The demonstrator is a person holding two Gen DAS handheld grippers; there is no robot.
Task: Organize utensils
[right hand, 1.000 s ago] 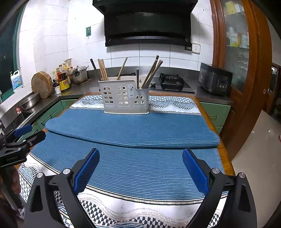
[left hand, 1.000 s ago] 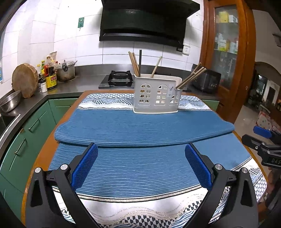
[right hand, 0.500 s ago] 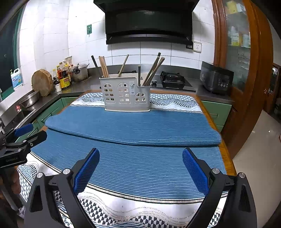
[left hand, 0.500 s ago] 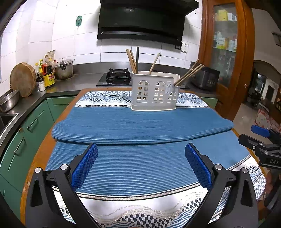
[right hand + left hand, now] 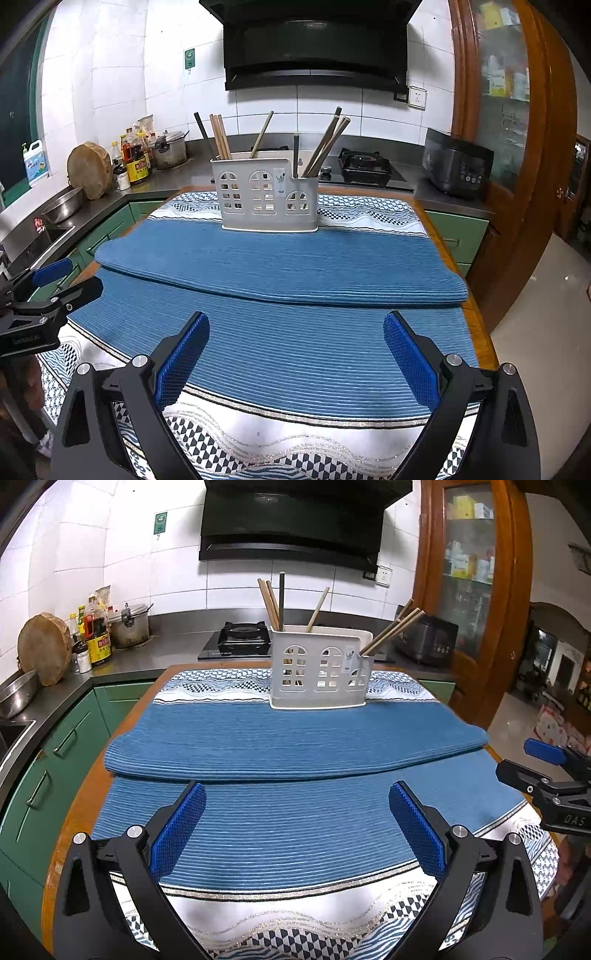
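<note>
Both my grippers hang wide apart and empty, left gripper (image 5: 297, 823) and right gripper (image 5: 295, 350), low over the blue mat (image 5: 280, 350). The white holder (image 5: 269, 199) stands at the table's far end with chopsticks (image 5: 325, 144) leaning in mixed compartments, so I'd approach level and pinch one stick high. Only the right view shows the short dark stick (image 5: 296, 155) in the low end compartment.

We hold the left gripper (image 5: 297, 827) low and level, its blue pads (image 5: 179, 827) spread wide. Our right gripper (image 5: 295, 350), alongside, gapes equally, holding nothing.
</note>
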